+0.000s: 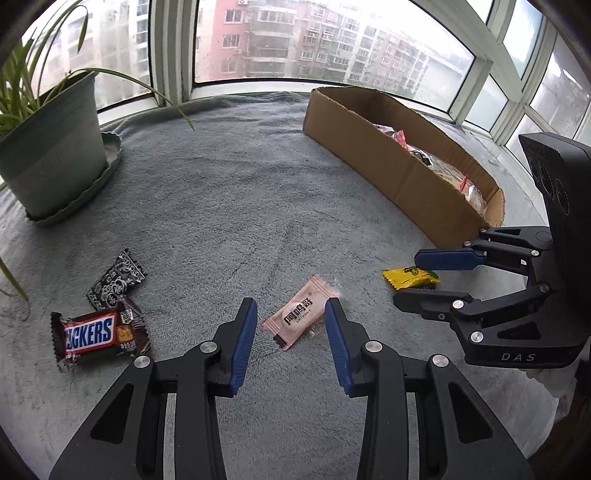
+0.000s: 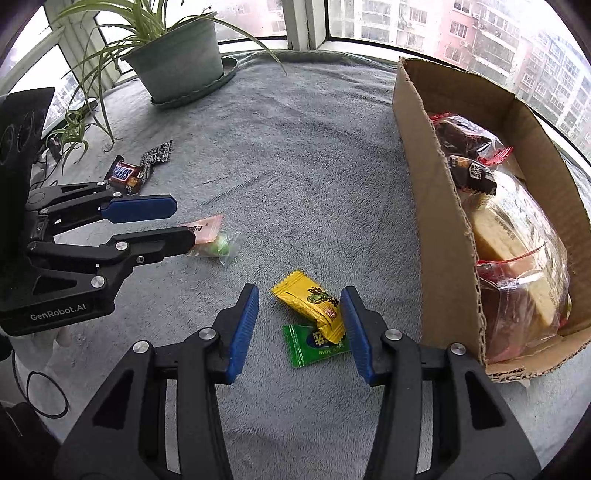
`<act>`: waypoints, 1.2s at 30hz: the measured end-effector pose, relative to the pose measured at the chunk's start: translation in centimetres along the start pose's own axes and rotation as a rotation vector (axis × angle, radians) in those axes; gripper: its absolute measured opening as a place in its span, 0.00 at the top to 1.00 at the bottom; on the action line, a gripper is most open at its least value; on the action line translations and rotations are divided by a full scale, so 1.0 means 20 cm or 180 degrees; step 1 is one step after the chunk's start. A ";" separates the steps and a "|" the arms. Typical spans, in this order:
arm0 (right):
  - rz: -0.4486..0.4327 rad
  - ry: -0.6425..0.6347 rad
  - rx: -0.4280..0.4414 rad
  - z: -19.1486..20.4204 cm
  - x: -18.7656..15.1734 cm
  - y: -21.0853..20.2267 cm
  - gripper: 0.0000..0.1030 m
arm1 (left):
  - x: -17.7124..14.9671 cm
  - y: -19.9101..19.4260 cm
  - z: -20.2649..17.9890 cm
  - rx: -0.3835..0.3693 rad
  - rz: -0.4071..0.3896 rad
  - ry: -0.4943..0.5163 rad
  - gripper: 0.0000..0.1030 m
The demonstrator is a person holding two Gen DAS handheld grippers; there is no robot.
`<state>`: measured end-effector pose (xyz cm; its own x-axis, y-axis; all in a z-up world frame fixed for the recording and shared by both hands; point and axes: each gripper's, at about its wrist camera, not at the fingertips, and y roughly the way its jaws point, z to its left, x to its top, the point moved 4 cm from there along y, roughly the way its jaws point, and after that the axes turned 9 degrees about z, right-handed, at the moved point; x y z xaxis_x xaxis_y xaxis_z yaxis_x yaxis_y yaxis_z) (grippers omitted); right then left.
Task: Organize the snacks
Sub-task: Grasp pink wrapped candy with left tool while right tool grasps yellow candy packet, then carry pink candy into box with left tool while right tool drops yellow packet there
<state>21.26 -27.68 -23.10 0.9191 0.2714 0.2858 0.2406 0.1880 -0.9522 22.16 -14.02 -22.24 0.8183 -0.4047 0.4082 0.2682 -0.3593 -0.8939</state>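
left hand-held gripper: jaws apart, straddling pink candy, its length diagonal | right hand-held gripper: apart around yellow candy | box nearer right

A home is shown, most likely an enclosed balcony or bay-window ledge in a high flat. The far side is closed by white-framed windows, through which tall residential blocks are seen at a similar height. The ledge is covered by a grey fleece blanket. At the far left a spider plant in a pale green pot is kept on a saucer. At the right a plain cardboard box is filled with wrapped household snacks.
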 end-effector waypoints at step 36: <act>-0.0180 0.0047 0.0327 0.03 0.01 -0.10 0.78 | 0.00 -0.02 0.12 -0.0003 -0.0118 -0.0320 0.83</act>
<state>20.66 -27.41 -21.05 0.9096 0.2437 0.3365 0.2598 0.2984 -0.9184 23.37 -11.92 -22.34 0.8547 -0.3048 0.4202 0.2988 -0.3731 -0.8784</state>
